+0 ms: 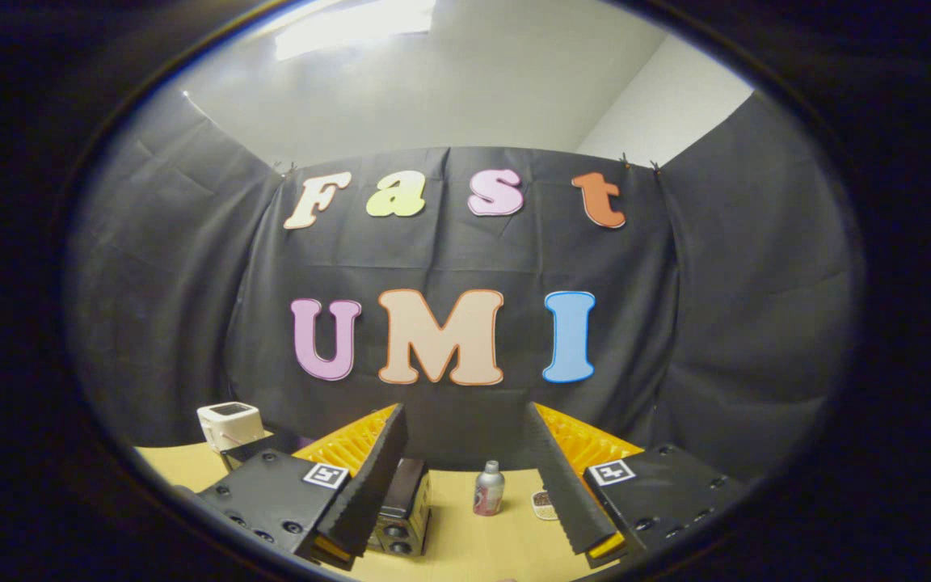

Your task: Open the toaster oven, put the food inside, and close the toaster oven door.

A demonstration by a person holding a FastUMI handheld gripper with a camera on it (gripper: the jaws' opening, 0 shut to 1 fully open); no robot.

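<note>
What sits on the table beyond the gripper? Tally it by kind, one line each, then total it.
Toaster oven, partly behind a finger: 1
Spray can: 1
Small white appliance: 1
Small flat packet: 1
Total: 4
Gripper open, holding nothing.

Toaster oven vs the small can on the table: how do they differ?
The toaster oven is a dark, boxy appliance, partly hidden behind one of the fingers; the can is a slim, upright, silver-topped cylinder in full view between the open fingers. The oven is much bulkier than the can. Both stand on the wooden table, untouched by the gripper.
</note>
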